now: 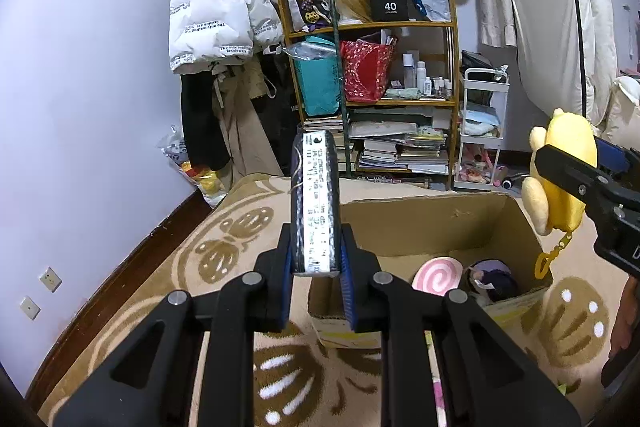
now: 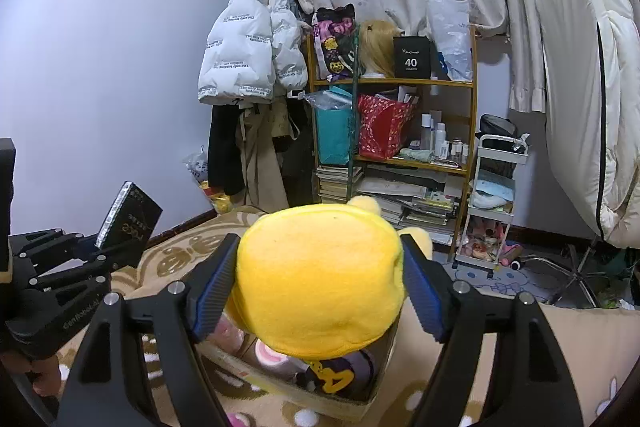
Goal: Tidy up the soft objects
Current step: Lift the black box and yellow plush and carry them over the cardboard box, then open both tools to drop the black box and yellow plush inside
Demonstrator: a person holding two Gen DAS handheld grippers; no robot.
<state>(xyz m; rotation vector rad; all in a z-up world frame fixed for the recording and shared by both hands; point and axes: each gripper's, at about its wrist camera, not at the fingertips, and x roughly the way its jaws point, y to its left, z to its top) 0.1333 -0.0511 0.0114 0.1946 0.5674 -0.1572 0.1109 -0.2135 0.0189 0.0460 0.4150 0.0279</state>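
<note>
**Both claws loaded above the box**

Now the carry is under way. The left gripper is pinched nearly shut on a thin black packet, held upright over the near-left edge of the cardboard box. The right gripper stands wide, its pads pressing a yellow plush toy above the box's right side. A pink swirl cushion already lies inside. Next, I judge, each load should be lowered over the opening and released.

Patterned beige rug — open cardboard box directly on it.
</note>
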